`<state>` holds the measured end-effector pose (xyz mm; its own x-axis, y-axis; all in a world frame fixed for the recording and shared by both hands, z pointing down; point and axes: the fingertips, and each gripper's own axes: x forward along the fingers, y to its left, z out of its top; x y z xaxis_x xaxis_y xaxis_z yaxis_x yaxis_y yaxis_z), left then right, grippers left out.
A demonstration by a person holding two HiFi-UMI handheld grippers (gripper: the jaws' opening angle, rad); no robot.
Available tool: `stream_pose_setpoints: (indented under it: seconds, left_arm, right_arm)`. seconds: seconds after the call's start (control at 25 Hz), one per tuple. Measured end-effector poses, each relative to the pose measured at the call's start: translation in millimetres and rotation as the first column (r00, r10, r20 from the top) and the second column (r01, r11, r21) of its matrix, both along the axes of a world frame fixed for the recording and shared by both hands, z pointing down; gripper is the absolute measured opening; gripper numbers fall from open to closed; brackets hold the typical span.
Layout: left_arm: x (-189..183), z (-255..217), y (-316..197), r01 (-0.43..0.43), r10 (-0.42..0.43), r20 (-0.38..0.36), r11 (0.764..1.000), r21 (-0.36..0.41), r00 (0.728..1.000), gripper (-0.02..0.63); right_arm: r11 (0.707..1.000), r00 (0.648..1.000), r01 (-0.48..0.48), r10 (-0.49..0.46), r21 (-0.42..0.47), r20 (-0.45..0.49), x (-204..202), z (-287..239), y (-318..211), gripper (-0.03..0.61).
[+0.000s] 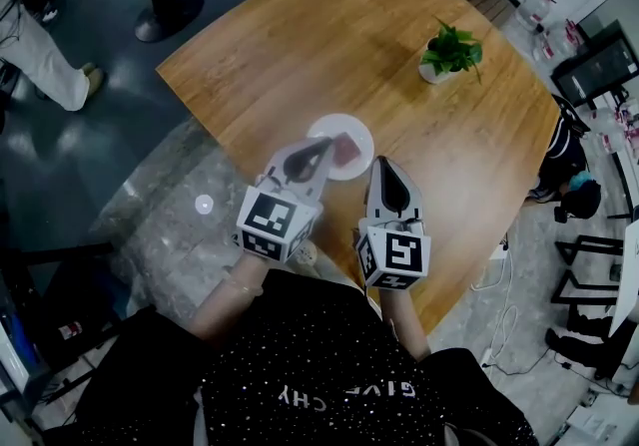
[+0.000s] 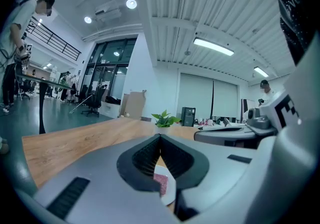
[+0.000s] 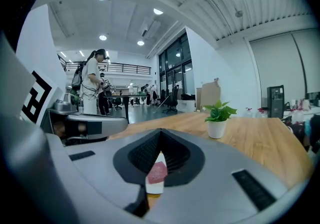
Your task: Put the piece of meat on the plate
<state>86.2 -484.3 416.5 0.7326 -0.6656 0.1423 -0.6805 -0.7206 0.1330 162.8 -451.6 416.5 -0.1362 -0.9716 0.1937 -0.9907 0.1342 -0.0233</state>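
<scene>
A reddish piece of meat [image 1: 347, 148] lies on a small white plate [image 1: 351, 125] near the front edge of the wooden table [image 1: 349, 45]. My left gripper [image 1: 321, 143] is shut and empty, and its tips hang over the plate's left rim. My right gripper [image 1: 382, 164] is shut too and holds nothing; it sits just right of the plate. In the left gripper view the meat [image 2: 162, 183] and plate [image 2: 171, 191] show below the closed jaws of the left gripper [image 2: 160, 137]. In the right gripper view the meat [image 3: 157, 172] on the plate [image 3: 154, 187] shows below the right gripper [image 3: 160, 132].
A potted green plant [image 1: 449, 53] stands at the table's far right, and shows as the plant [image 2: 165, 119] and the plant [image 3: 217, 120] in the two gripper views. A person [image 1: 40, 50] stands at the far left, beside a round table base [image 1: 170, 13]. Another person [image 1: 569, 170] crouches at the right by cables.
</scene>
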Motion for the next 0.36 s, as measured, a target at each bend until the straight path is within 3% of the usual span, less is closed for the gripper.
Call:
stream_pose_setpoints:
  seconds: [0.36]
  left_arm:
    - [-3.3,0.4,3.9,-0.006,0.006,0.004,1.0,0.003,1.0,0.009]
  right_arm:
    - [1.0,1.0,0.003,-0.003,0.007,-0.017,-4.8,-1.8,2.9,0.009]
